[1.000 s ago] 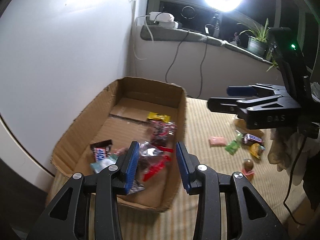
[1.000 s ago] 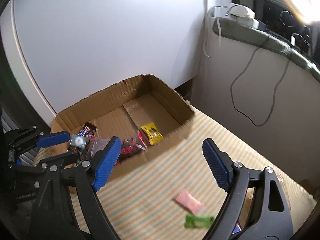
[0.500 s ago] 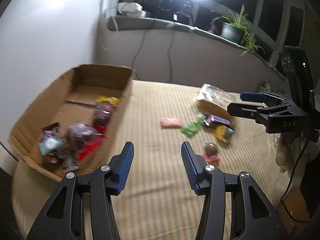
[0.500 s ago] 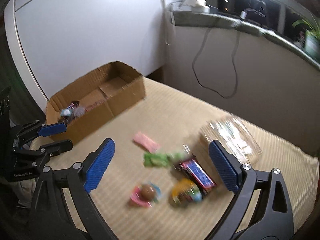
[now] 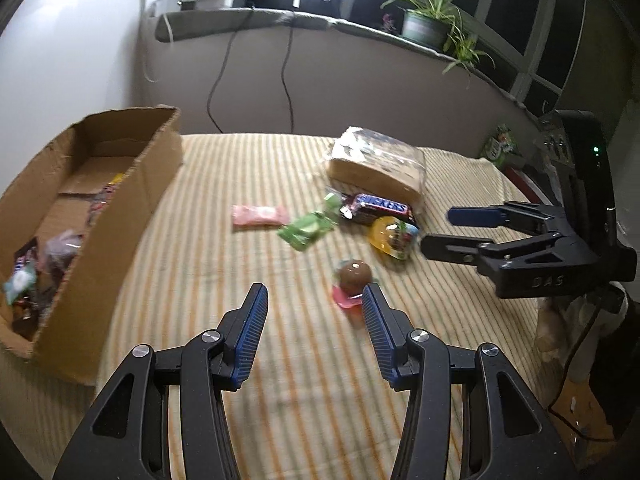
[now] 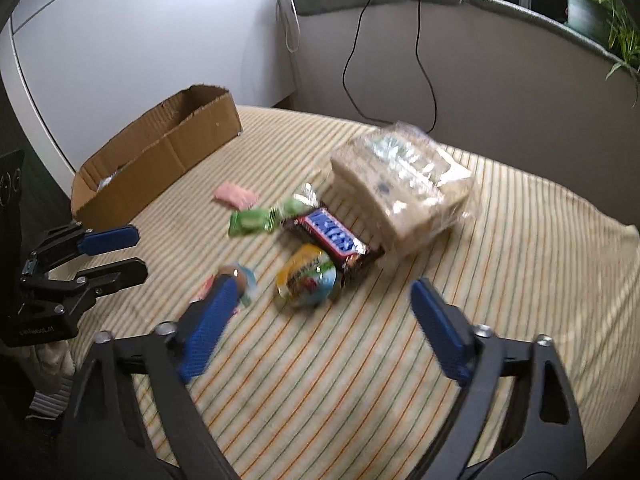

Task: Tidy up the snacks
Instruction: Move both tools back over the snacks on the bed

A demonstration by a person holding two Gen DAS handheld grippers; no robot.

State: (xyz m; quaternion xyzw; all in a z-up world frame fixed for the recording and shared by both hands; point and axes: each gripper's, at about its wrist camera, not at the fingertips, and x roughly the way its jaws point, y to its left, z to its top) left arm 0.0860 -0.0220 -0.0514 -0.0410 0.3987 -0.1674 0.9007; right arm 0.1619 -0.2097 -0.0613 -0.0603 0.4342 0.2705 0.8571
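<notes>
Left gripper (image 5: 314,322): angled downward over the striped cloth (image 5: 280,360), jaws parted, nothing between the blue pads; its right pad's tip stands in front of the brown ball snack (image 5: 354,274) on a pink wrapper, whether touching cannot be told

Right gripper (image 6: 320,330): tilted down toward the loose pile, jaws wide, having just narrowed somewhat, nothing gripped; seen side-on from the left view (image 5: 460,228), fingertips near the yellow egg-shaped snack (image 6: 306,282)

Cardboard box (image 5: 132,196): open-topped, at the left edge of the cloth, well apart from both grippers; several wrapped snacks lie inside

Loose snacks on the cloth: pink packet (image 5: 259,216) nearest the box; green packet (image 5: 308,230) just beside it; Snickers bar (image 5: 380,206) lying against the clear-wrapped bread pack (image 6: 400,180); yellow egg-shaped snack just in front of the bar

Background: potted plant (image 5: 426,26) on the window ledge, two dark cables hanging down the wall
</notes>
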